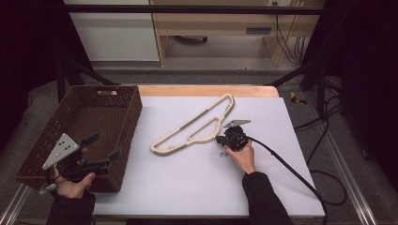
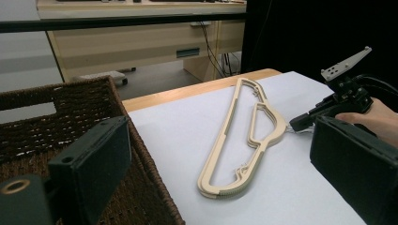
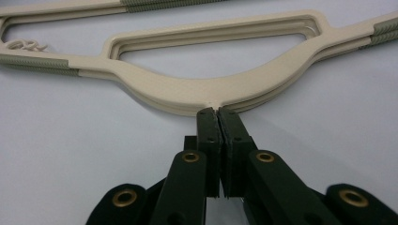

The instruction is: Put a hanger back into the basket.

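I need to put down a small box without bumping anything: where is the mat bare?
The white mat is bare along its near edge, between the basket and the right forearm, and at its far right corner beyond the hanger. The basket's floor is bare too. It is crowded mid-mat, where the right claw meets the hanger.
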The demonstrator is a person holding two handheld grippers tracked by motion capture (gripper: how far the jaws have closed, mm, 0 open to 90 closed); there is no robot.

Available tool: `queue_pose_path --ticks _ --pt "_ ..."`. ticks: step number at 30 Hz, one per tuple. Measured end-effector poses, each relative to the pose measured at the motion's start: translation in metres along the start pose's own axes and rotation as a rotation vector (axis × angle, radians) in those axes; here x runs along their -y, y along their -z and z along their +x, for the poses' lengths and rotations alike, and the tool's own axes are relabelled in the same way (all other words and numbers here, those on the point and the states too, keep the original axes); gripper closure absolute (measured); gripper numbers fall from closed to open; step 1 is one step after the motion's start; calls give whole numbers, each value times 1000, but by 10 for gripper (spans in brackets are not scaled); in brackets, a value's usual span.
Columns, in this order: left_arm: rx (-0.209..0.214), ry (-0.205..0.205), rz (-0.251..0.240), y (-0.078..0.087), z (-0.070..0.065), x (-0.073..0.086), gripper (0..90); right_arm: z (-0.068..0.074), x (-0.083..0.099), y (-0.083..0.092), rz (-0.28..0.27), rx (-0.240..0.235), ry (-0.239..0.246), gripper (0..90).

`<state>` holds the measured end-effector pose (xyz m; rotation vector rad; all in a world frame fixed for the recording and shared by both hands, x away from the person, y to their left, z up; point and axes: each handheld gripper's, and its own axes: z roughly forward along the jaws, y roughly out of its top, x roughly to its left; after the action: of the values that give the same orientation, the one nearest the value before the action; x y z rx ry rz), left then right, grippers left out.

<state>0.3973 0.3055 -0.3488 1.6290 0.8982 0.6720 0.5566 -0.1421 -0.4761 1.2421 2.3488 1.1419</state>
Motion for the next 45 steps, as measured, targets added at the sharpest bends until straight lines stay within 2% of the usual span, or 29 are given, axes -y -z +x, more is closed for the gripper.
queue_pose_path --ticks 2,3,5,6,8,11,14,15,17,18,19,20,24,28,32,37,43,45 --pt "-2 0 0 0 0 0 55 0 0 0 -2 0 -2 884" --pt "0 0 1 0 0 0 55 -1 0 1 -8 4 14 885" --pt "3 -1 2 -2 -2 0 56 0 -1 3 -26 7 3 888" --pt "6 -4 4 -2 -3 0 57 0 -1 4 -30 7 19 888" --pt "8 -11 10 -3 -4 0 57 1 -2 4 -34 8 4 889" --pt "16 -12 14 -6 -9 0 59 0 -2 6 -41 10 20 890" --pt "32 -36 34 -12 -15 -1 60 2 -4 9 -52 25 11 891" --pt "44 -57 45 -17 -22 -2 61 3 -6 11 -58 22 9 891" --pt "52 -64 53 -20 -26 -2 62 2 -7 14 -46 29 11 891" --pt "70 -79 71 -27 -33 -3 63 2 -8 15 -48 35 7 891" --pt "70 -79 71 -27 -33 -3 63 2 -8 15 -48 35 7 891" --pt "78 -89 80 -31 -38 -3 64 2 -8 17 -49 46 26 891" --pt "117 -124 114 -50 -54 -4 66 2 -9 19 -53 52 47 891" --pt "145 -136 141 -63 -66 -2 70 2 -10 22 -49 49 44 891" --pt "157 -149 182 -77 -75 3 74 2 -12 26 -71 45 58 891" --pt "176 -146 221 -96 -81 5 78 2 -12 26 -69 46 69 892" --pt "195 -151 267 -128 -91 6 93 2 -14 30 -71 58 108 892" --pt "194 -169 288 -143 -97 6 97 3 -15 32 -60 57 95 892"
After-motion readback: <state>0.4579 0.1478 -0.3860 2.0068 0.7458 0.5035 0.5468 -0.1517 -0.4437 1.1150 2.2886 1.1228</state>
